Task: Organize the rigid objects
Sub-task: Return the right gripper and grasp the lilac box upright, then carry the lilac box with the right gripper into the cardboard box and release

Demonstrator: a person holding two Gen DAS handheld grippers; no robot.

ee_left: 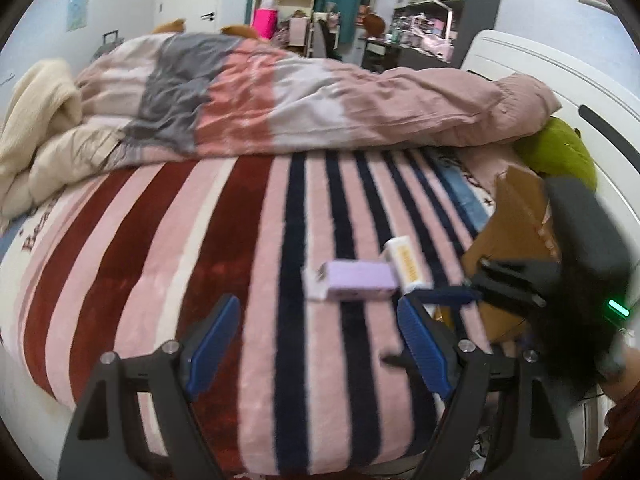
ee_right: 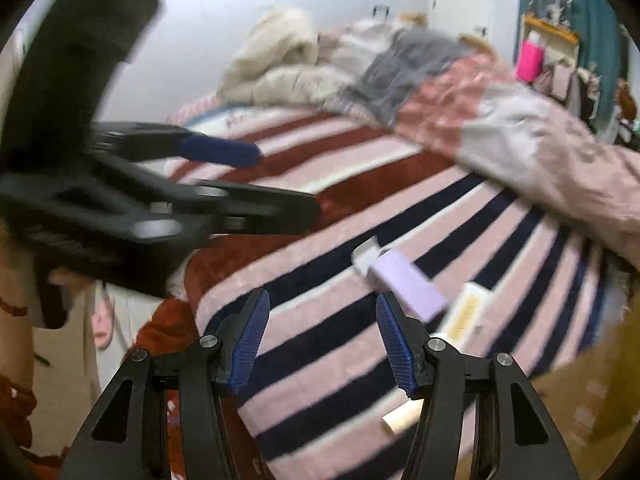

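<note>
Now reaching in over the striped blanket (ee_left: 224, 248) on the bed, both grippers angled down toward the small boxes.

Step in hand, as I judge it: close on the lilac box (ee_left: 360, 280) and move it toward the cardboard box (ee_left: 516, 216) at about 2 o'clock in the left wrist view.

Where things lie:
- lilac box flat on the blanket, at 12 o'clock just past my left gripper (ee_left: 320, 340); a small white piece (ee_left: 314, 284) touches its 9 o'clock end
- white box with yellow print (ee_left: 408, 264) touches the lilac one at its 3 o'clock end
- from the right wrist, the lilac box (ee_right: 408, 284) sits at 1 o'clock of my right gripper (ee_right: 322, 340), the white box (ee_right: 466, 314) beyond it at 2 o'clock

To do it well, I reckon: slow down, frames are smeared; square the pads across the lilac box's narrow sides; come down so the neighbour is not nudged; the plush pile may let the box tilt.

Grippers:
- left: jaws wide apart, nothing between, touching nothing
- right: jaws partly apart, empty, above the blanket
- the two grippers are close together; risk of clashing over the same box
</note>
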